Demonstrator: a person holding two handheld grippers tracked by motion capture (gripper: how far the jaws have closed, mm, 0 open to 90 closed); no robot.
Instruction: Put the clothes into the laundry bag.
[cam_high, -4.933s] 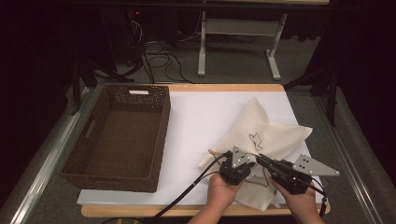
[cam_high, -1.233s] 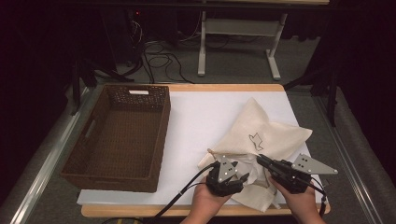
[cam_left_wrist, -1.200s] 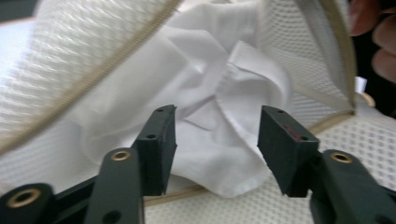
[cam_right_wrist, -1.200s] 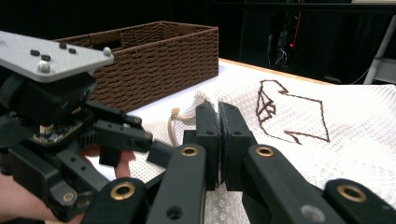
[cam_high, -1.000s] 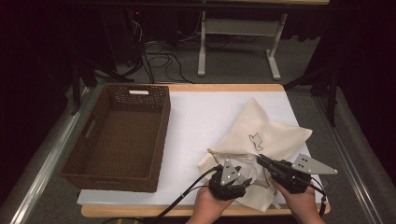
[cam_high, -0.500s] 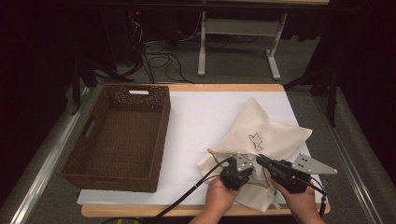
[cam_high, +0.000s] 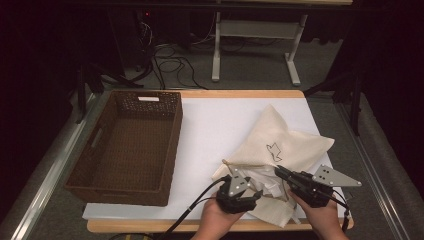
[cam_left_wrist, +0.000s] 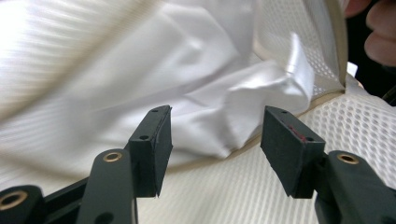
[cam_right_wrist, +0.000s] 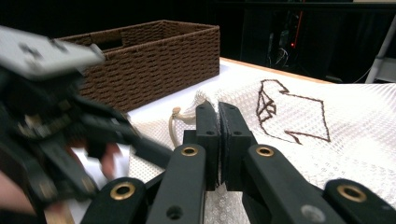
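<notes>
Since the frame half a second back, the left hand-held gripper (cam_high: 239, 192) has slid from beside the right one toward 7 o'clock, to the bag's near edge, and its jaws have just been opening. They now stand apart with a fold of white cloth (cam_left_wrist: 233, 112) lying just beyond them, neither pad pressing it. That cloth sticks out of the mouth of a cream mesh bag (cam_high: 287, 145), which lies at the desk's (cam_high: 220, 125) 4 o'clock corner, a drawstring (cam_right_wrist: 175, 123) at its opening and a dark line drawing (cam_high: 273, 150) on its upper face. At the bag's near edge, the right hand-held gripper (cam_high: 281, 172) has its jaws pressed fully together on the mesh fabric. A brown wicker basket (cam_high: 100, 172) sits at 9 o'clock, well apart from the bag.
</notes>
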